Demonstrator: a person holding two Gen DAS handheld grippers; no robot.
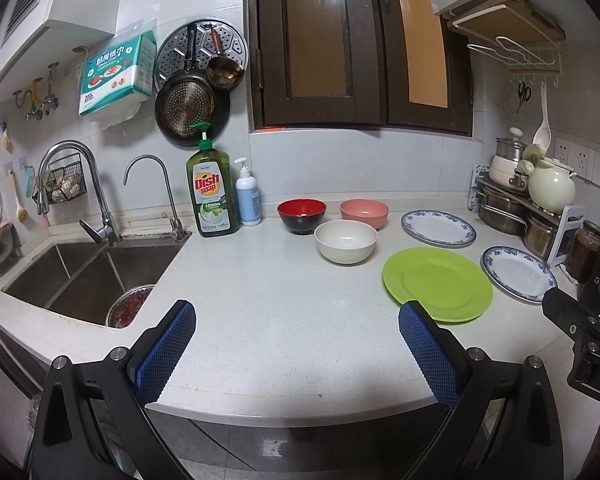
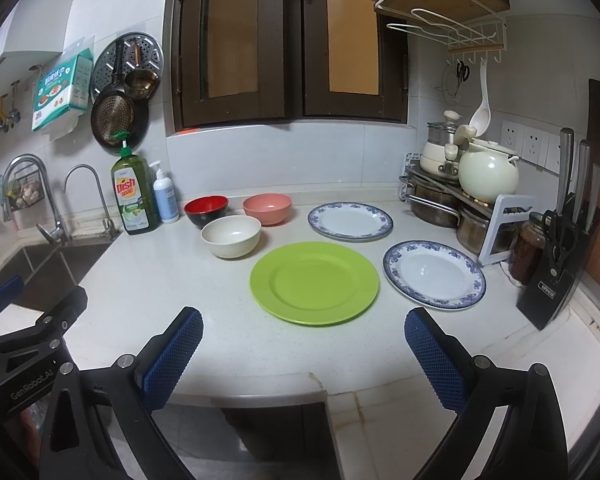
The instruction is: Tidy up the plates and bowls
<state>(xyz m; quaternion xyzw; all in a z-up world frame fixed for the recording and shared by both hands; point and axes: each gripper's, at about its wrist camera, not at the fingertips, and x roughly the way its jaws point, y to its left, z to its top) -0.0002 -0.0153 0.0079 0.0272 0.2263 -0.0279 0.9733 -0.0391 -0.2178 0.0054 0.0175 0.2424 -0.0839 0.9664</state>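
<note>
Three bowls stand apart on the white counter (image 1: pixel 260 300): red-and-black bowl (image 1: pixel 301 215), pink bowl (image 1: pixel 364 213), cream bowl (image 1: pixel 345 241). To their right lie a green plate (image 1: pixel 437 283) and two blue-rimmed white plates (image 1: pixel 438 228) (image 1: pixel 519 273). In the right wrist view the same set shows: red-and-black bowl (image 2: pixel 206 210), pink bowl (image 2: pixel 267 208), cream bowl (image 2: pixel 231 236), green plate (image 2: pixel 314 282), far blue-rimmed plate (image 2: pixel 350 221), near blue-rimmed plate (image 2: pixel 434 274). My left gripper (image 1: pixel 298 322) hovers open over the counter's front edge. My right gripper (image 2: pixel 304 330) is open just short of the green plate. Both hold nothing.
A sink (image 1: pixel 88 272) with two taps is at the left, dish soap (image 1: pixel 211 192) and a pump bottle (image 1: pixel 247 194) beside it. Pots and a kettle on a rack (image 2: pixel 460 184), a jar (image 2: pixel 530 248) and a knife block (image 2: pixel 560 256) crowd the right corner.
</note>
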